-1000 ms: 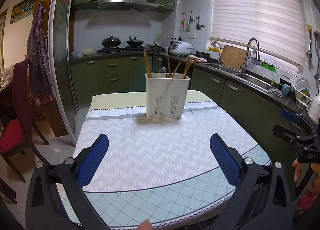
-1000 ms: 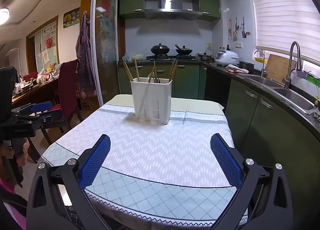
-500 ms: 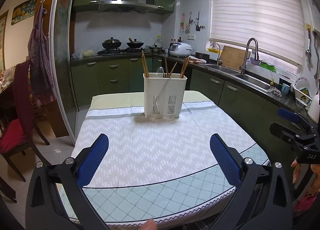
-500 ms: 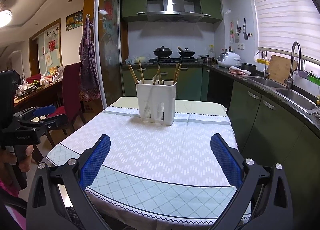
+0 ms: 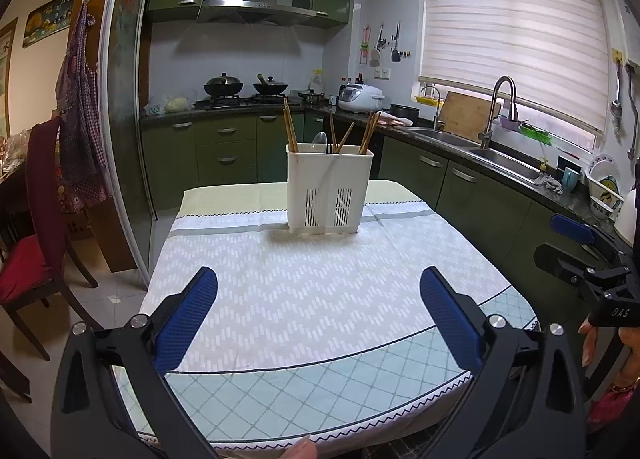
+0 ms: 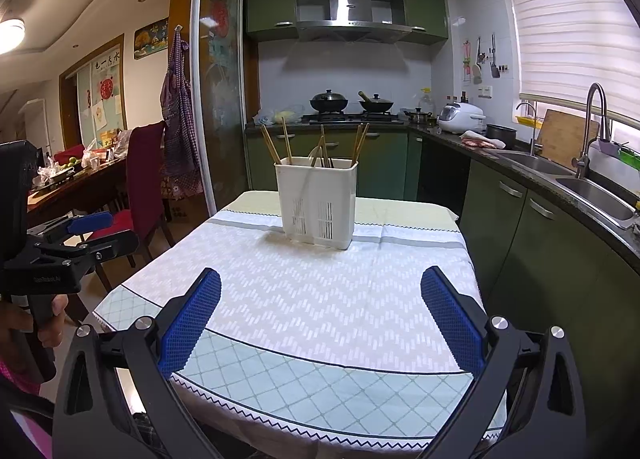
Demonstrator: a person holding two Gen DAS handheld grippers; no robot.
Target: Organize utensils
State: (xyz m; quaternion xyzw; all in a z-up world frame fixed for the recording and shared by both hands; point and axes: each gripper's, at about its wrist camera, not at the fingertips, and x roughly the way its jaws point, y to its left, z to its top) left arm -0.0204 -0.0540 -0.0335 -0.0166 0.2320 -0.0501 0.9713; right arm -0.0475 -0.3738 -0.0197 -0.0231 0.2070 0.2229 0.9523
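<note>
Left claw [image 5: 319, 313]: spread wide, nothing between its blue pads, hanging over the near edge of the surface.
Right claw [image 6: 320, 315]: also spread wide and empty, over the near edge; in the left wrist view it shows at the far right, held by a hand [image 5: 612, 343].
Surface [image 6: 304, 315]: covered by a cloth with a diamond-check border nearest, a pale zigzag field in the middle and a cream band at the far end; the cloth is bare between the claws and the holder.
Utensil holder [image 5: 329, 189]: white, slotted at the base, standing upright toward the far end of the surface, well apart from both claws.
Chopsticks [image 5: 291, 131]: wooden, standing tilted in the holder, some at the left, some at the right.
Spoon [image 5: 319, 139]: metal bowl showing above the holder's rim, between the chopsticks.
Behind: green cabinets, a stove with two woks [image 6: 329, 100], a sink [image 6: 592, 195] on the right.
</note>
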